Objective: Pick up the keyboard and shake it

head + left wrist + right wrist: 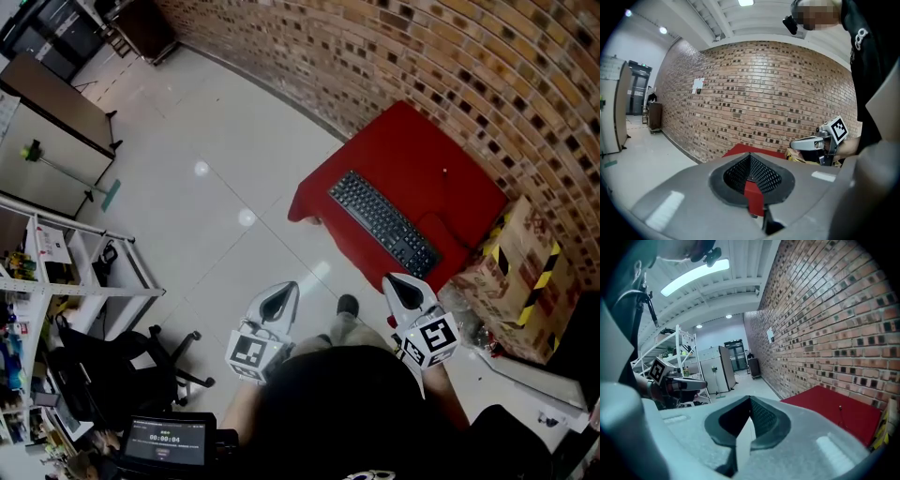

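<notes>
here the left claw [279,300] and right claw [405,291] sit clenched, empty, well apart from the keyboard [384,223].

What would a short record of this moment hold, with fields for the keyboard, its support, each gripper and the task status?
keyboard: black keyboard, lying diagonally on the red table, untouched
support: red table, against the brick wall; cardboard box beside it
left gripper: jaws shut, nothing between them, in the air short of the table
right gripper: jaws shut, nothing between them, in the air short of the table
task status: keyboard not yet picked up
</notes>
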### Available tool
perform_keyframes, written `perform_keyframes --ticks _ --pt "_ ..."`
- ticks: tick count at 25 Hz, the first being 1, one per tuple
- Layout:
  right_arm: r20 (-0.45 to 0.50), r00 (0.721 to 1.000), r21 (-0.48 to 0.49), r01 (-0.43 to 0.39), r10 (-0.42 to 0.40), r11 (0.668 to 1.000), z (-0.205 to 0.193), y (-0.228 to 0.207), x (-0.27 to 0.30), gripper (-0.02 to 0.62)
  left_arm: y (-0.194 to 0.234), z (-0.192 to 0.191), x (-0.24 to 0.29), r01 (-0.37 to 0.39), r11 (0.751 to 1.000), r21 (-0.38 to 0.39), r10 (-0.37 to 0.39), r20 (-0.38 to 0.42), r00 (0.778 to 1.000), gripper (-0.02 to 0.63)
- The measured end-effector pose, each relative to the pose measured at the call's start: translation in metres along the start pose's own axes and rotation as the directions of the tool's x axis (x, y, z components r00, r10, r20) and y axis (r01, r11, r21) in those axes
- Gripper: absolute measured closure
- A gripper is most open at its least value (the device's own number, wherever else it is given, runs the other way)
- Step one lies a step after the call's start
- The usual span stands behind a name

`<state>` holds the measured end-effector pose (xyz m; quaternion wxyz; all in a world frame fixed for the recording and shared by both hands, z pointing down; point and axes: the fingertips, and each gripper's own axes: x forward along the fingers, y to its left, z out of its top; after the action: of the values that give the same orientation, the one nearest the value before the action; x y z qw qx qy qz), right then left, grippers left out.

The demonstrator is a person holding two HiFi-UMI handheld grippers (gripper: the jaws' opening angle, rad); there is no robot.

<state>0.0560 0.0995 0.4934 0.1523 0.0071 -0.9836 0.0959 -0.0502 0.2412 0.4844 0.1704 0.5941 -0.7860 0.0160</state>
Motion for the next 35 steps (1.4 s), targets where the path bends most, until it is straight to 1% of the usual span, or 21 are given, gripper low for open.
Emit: perform_keyframes --ticks 5,10,15,20,25,27,29,31,33,35 --pt "0.009 1.0 0.019 0.017 -0.017 1.0 0.002 -0.02 -0.003 0.603 -0.006 0.005 0.023 0.027 1.0 0.014 -0.027 -0.014 1.0 0.591" --pt "0.017 0.997 0.049 0.07 -0.071 0.996 0.0 -0.045 -0.015 0.603 -0.02 0.013 0.048 0.081 0.996 0.04 -0.08 -0.025 0.996 0.591" --pt "0.028 0.992 0.076 0.12 -0.122 0.99 -0.002 -0.062 -0.026 0.603 -0.027 0.02 0.069 0.129 0.99 0.058 -0.127 -0.034 0.991 0.591" --pt "0.022 0.983 0.1 0.18 -0.183 0.978 -0.006 -0.074 -0.037 0.603 -0.035 0.022 0.092 0.2 0.977 0.073 -0.197 -0.054 0.979 0.591" --pt "0.02 0.961 0.122 0.27 -0.275 0.955 -0.005 -0.091 -0.045 0.603 -0.033 0.029 0.12 0.275 0.959 0.068 -0.271 -0.063 0.961 0.591" --pt "0.019 0.95 0.136 0.307 -0.312 0.942 -0.005 -0.097 -0.047 0.603 -0.033 0.03 0.132 0.306 0.95 0.067 -0.302 -0.069 0.951 0.591" --pt "0.013 0.935 0.154 0.349 -0.355 0.925 -0.006 -0.103 -0.048 0.603 -0.034 0.031 0.147 0.352 0.933 0.068 -0.347 -0.079 0.935 0.591" --pt "0.003 0.92 0.171 0.386 -0.392 0.907 -0.006 -0.109 -0.046 0.603 -0.034 0.035 0.161 0.405 0.912 0.062 -0.399 -0.092 0.912 0.591" --pt "-0.009 0.907 0.186 0.415 -0.421 0.891 -0.004 -0.112 -0.04 0.603 -0.035 0.039 0.172 0.458 0.888 0.038 -0.452 -0.107 0.885 0.591" --pt "-0.017 0.895 0.199 0.439 -0.445 0.876 -0.002 -0.114 -0.032 0.603 -0.032 0.042 0.182 0.499 0.867 0.022 -0.493 -0.122 0.862 0.591"
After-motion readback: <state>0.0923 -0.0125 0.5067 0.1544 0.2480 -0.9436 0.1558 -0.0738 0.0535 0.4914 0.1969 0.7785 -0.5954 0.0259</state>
